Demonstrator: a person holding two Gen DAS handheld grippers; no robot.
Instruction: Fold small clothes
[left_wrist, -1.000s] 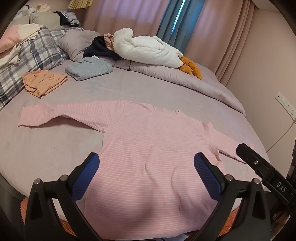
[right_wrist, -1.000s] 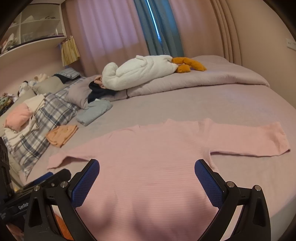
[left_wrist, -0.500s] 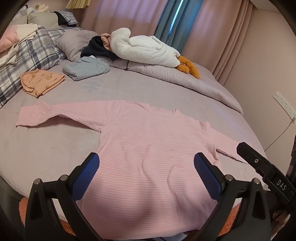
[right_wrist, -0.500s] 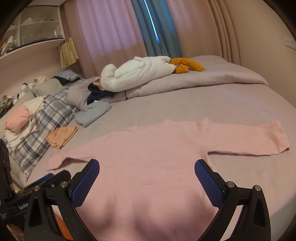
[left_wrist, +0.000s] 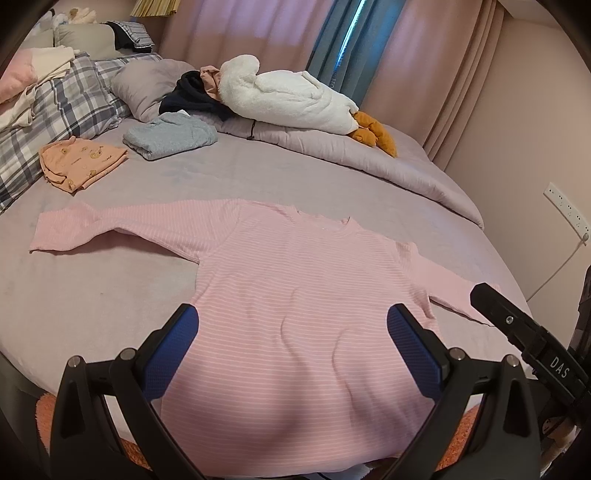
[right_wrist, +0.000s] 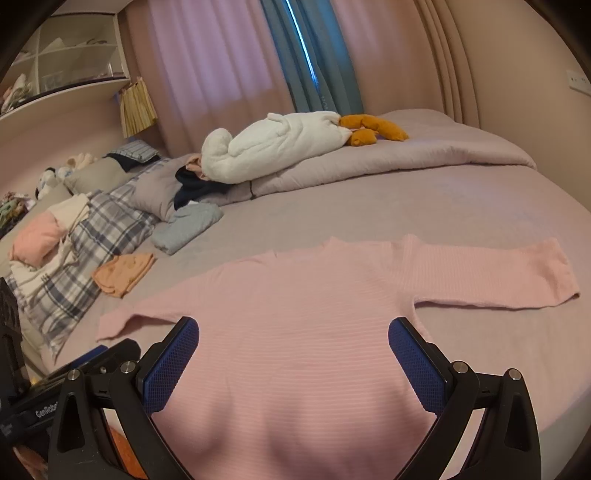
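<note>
pink striped top (left_wrist: 303, 295) spread flat on bed (left_wrist: 110, 295), sleeves out for folding — left tongs (left_wrist: 291, 332) and right tongs (right_wrist: 293, 343) spread wide, pinching nothing.

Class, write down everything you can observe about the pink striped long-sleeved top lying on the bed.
The pink striped long-sleeved top is a soft-looking knit with thin pale stripes and a round neckline. It lies unfolded and flat on the mauve bed cover, both sleeves spread outward, hem toward the cameras at the bed's near edge, with slight wrinkles across the body. Both open grippers hover above its lower part; neither holds it.
</note>
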